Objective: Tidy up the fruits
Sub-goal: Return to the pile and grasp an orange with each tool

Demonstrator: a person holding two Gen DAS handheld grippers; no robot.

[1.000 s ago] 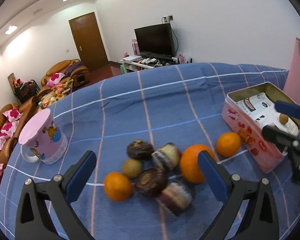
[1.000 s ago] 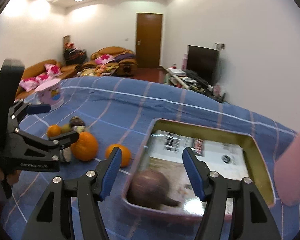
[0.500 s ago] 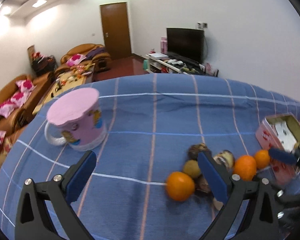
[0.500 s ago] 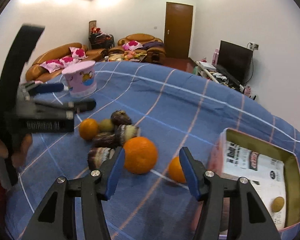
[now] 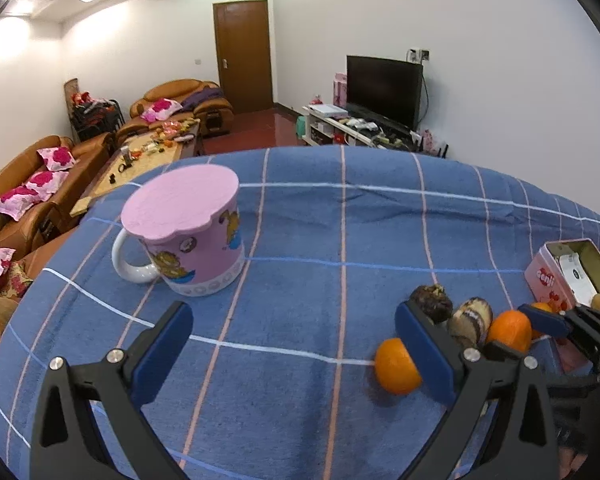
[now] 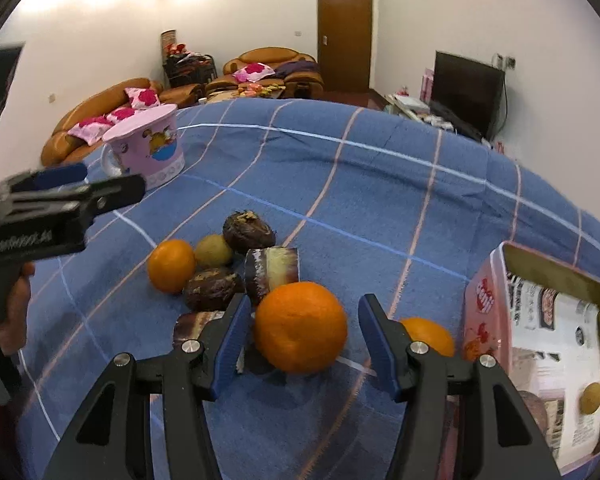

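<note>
In the right wrist view my right gripper [image 6: 306, 342] is open, its fingers on either side of a big orange [image 6: 300, 326], not touching it. A smaller orange [image 6: 171, 266], a yellow-green fruit [image 6: 214, 250], a third orange [image 6: 428, 336] and several cakes [image 6: 249, 231] lie on the blue checked cloth. The pink tin [image 6: 485, 304] at right holds a small yellow fruit [image 6: 592, 398]. My left gripper [image 5: 292, 354] is open and empty, over the cloth in front of the pink mug [image 5: 188, 240]; an orange [image 5: 396, 366] sits by its right finger.
The pink mug [image 6: 148, 146] stands at the far left of the table. The tin [image 5: 568, 276] lies at the table's right edge. Sofas, a coffee table and a TV stand lie beyond the table.
My right gripper left the tin and swung left to the big orange. My left gripper turned left, from the fruit pile toward the mug.
</note>
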